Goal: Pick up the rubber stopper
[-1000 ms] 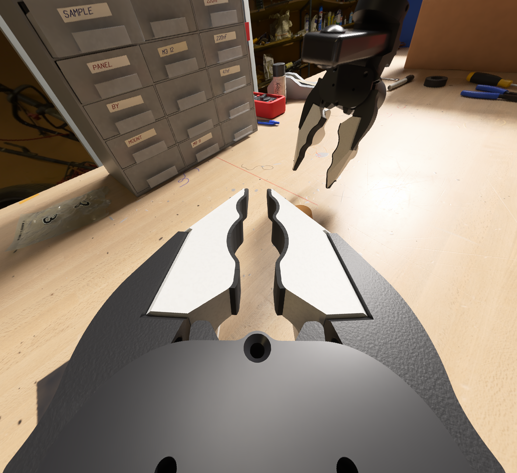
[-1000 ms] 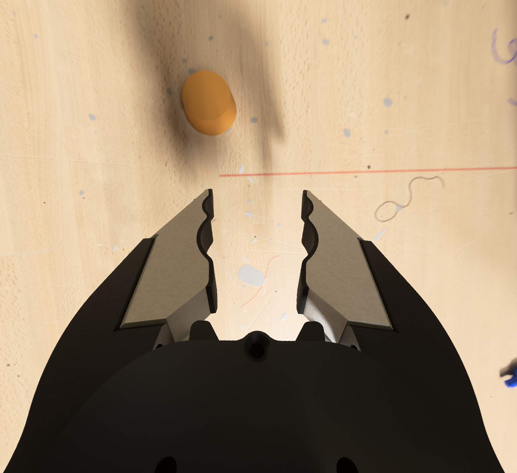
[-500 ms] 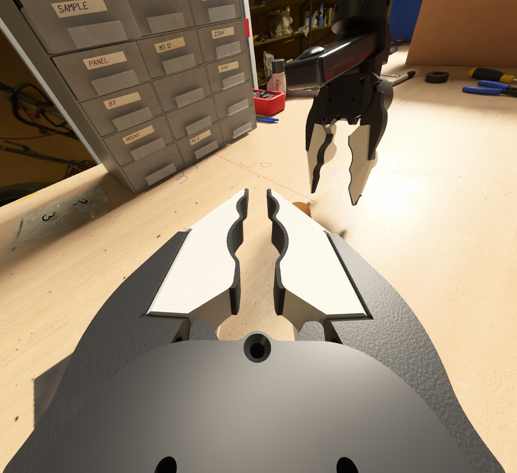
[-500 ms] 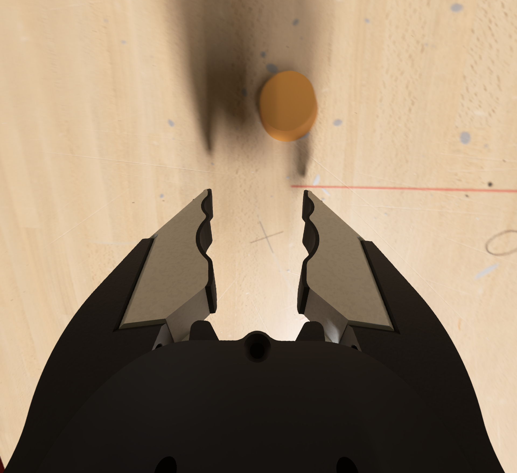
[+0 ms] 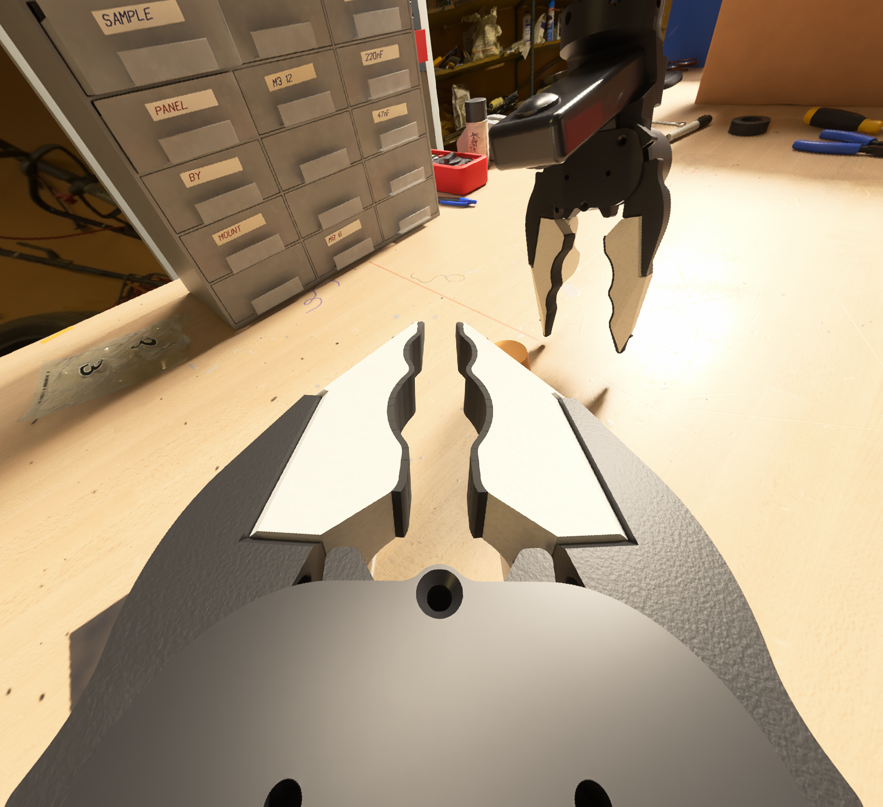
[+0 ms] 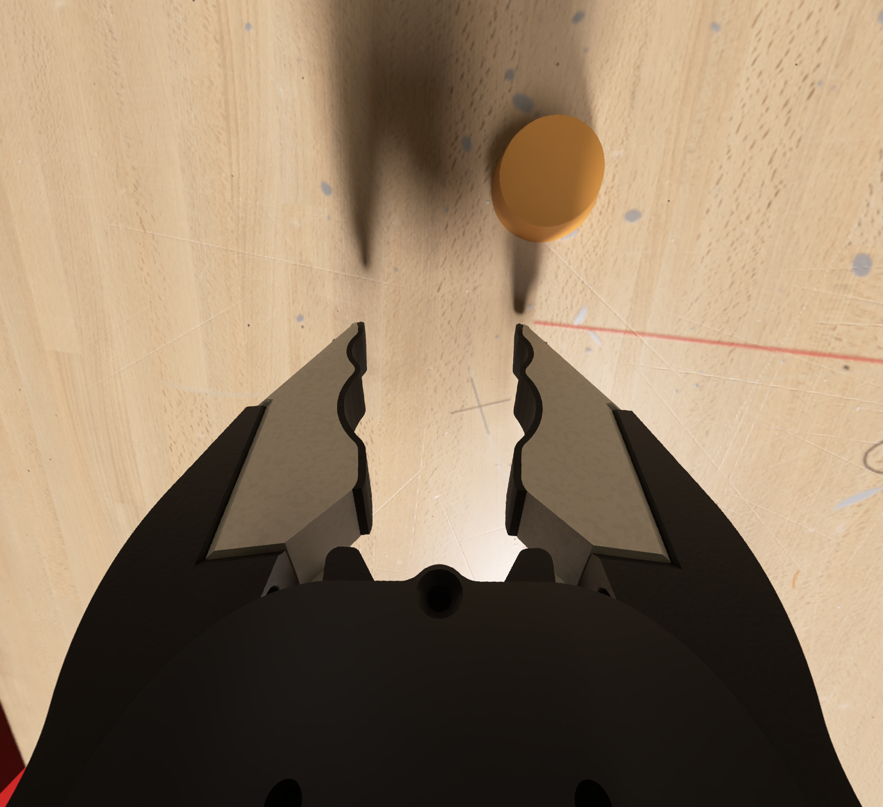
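Observation:
The rubber stopper [image 6: 549, 177] is a small orange plug standing on the wooden bench. In the right wrist view it sits ahead of and slightly right of my right gripper [image 6: 439, 325], which is open, empty and pointing down at the bench. In the left wrist view the stopper [image 5: 513, 349] peeks out behind my right finger, and the black right gripper [image 5: 584, 343] hovers just above the bench beside it on the right. My left gripper [image 5: 438, 324] is low over the bench, empty, its jaws only a narrow gap apart.
A grey drawer cabinet [image 5: 263, 139] stands at the left. A plastic bag [image 5: 110, 366] lies before it. A red box [image 5: 458, 170] and a blue pen [image 5: 456, 201] lie behind. Blue pliers [image 5: 836, 146], a black ring [image 5: 749, 125] and a cardboard box [image 5: 802, 19] are far right.
My right gripper has swung round and come lower over the bench. In its view the stopper has shifted from left to right and grown larger. My left gripper has stayed still.

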